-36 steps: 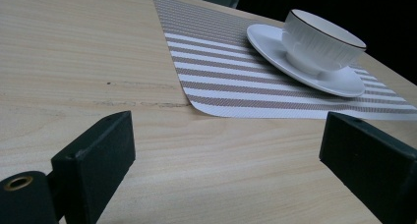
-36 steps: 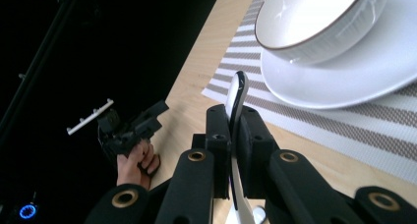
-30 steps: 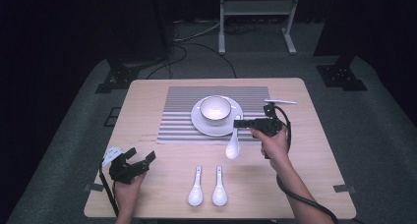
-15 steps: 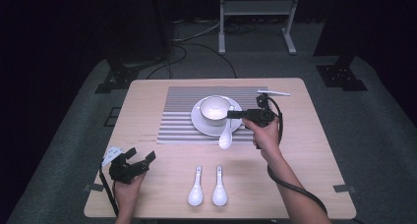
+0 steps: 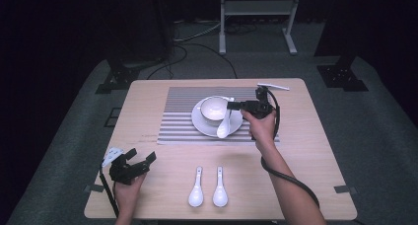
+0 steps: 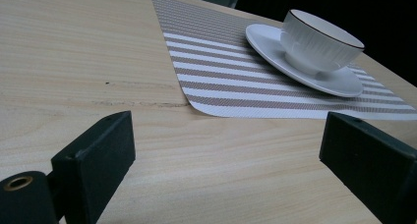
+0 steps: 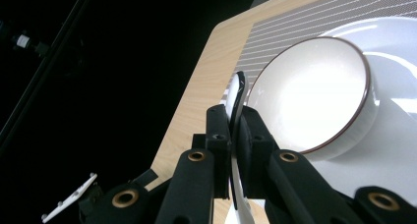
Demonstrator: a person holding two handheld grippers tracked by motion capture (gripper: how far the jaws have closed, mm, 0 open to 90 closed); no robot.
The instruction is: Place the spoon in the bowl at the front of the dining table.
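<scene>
Right gripper (image 5: 235,105) above the saucer (image 5: 202,125) on the striped placemat (image 5: 172,116) — jaws clamped on the handle of a white spoon (image 5: 225,124), its bowl hanging over the saucer's near rim beside the cup (image 5: 214,108). Left gripper (image 5: 140,160) low at the table's (image 5: 305,151) near-left corner, jaws wide, nothing between them. Two more spoons (image 5: 208,188) lie side by side at the near edge.

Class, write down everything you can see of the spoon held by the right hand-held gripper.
The spoon is white and glossy, ceramic by its look, with a short handle and a deep oval scoop. The right hand-held gripper is shut on its handle. It hangs tilted, scoop lowest, over the near right rim of the saucer, beside the bowl. Whether the scoop touches the saucer cannot be told.
</scene>
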